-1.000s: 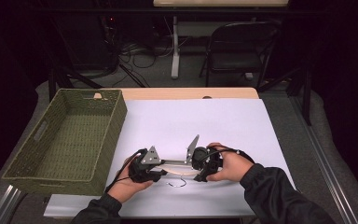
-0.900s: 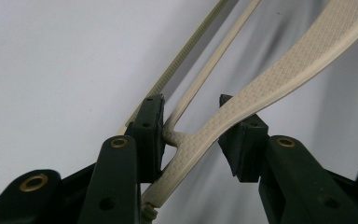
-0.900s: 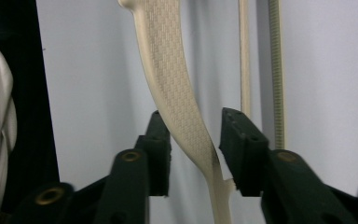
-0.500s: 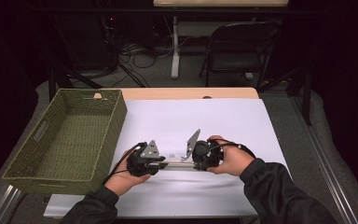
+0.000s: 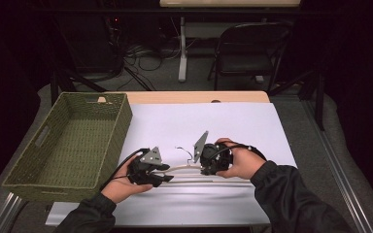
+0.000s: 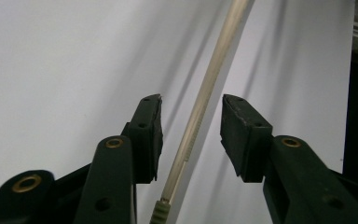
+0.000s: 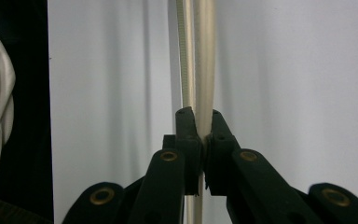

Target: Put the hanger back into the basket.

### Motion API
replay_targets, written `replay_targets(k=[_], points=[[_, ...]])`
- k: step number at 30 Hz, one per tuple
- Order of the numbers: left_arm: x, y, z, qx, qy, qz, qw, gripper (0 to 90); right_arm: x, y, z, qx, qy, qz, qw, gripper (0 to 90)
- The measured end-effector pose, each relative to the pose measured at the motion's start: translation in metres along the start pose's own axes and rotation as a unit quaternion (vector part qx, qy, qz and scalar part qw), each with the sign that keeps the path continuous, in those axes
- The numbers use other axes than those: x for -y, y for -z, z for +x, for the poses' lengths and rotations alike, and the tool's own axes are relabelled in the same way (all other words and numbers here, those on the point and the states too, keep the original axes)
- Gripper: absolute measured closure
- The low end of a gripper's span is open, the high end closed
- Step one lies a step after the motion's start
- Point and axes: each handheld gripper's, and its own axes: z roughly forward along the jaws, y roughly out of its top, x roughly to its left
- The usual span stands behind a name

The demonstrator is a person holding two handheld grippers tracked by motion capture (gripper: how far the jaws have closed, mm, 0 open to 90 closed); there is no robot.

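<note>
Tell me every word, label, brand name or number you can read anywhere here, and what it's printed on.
None: no readable text stands on anything in these pictures.
The green woven basket, the white table cover and the pale strip are plain.
The left tongs and right tongs carry only brass rivets, no markings.
The folding chair behind is too dark and small to tell.

The white-covered bench (image 5: 233, 126) lies bare ahead of both hands — open room toward its far edge and right side. The woven green basket (image 5: 73, 141) walls off the left. A pale strip (image 5: 184, 169) spans between the left claw (image 5: 162, 174) and right claw (image 5: 205, 167), barring the way between them.
</note>
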Motion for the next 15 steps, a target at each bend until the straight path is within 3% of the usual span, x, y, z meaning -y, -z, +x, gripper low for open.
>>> replay_targets(k=[3,6,9,10,15], points=[[0.0003,-0.0015,-0.0003,0.005,-0.004,0.012,0.9999,58.5,0.0002,-0.0002,0.0005,0.000,0.002,-0.001,1.0000,86.5],[0.0012,-0.0049,0.0018,-0.013,-0.003,0.041,0.9991,58.5,0.0006,-0.0009,0.0013,0.001,0.002,0.002,1.0000,86.5],[0.0023,-0.0064,0.0034,-0.008,-0.001,0.045,0.9990,63.6,0.0006,-0.0010,0.0013,0.002,0.003,0.003,1.0000,86.5],[0.0031,-0.0069,0.0042,0.004,0.003,0.043,0.9991,65.9,0.0004,-0.0012,0.0013,0.001,0.005,0.002,1.0000,86.5],[0.0029,-0.0088,0.0031,0.005,-0.003,0.049,0.9988,73.7,0.0005,-0.0017,0.0013,-0.001,0.007,0.001,1.0000,86.4]])
